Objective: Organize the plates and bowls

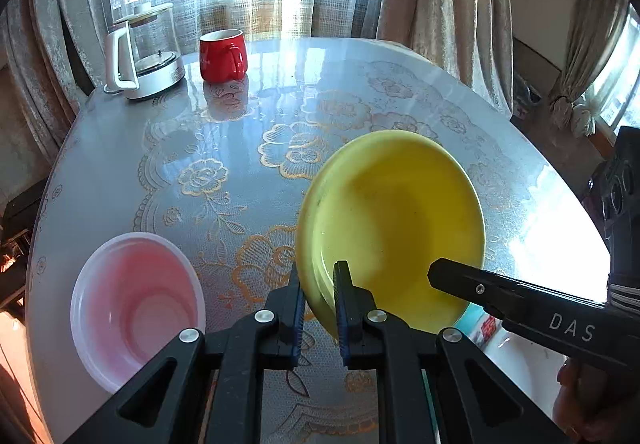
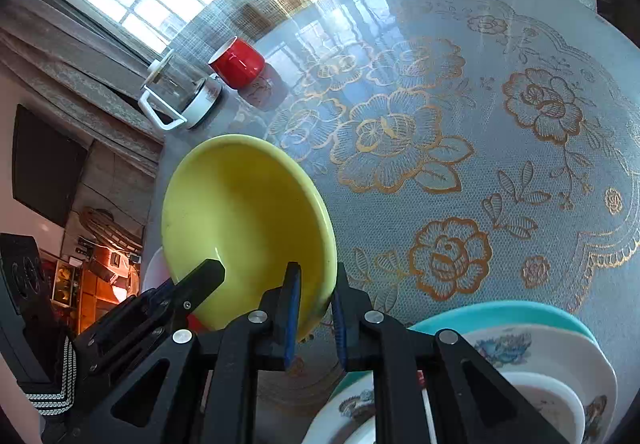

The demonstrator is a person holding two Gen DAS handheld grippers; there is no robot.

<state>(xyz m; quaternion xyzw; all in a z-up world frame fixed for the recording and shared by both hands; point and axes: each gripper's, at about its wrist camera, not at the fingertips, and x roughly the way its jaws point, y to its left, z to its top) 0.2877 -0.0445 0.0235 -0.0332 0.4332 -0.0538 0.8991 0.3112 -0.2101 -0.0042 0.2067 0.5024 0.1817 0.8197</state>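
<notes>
Yellow plate clamped between both grippers, "DAS"-lettered right one.

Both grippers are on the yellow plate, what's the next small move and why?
Probably carry the round yellow plate toward the stacked plates at the near right. Both the left gripper and right gripper pinch its rim, and it is tilted above the table.

Blk grippers, blue pads, silver screws.
</notes>
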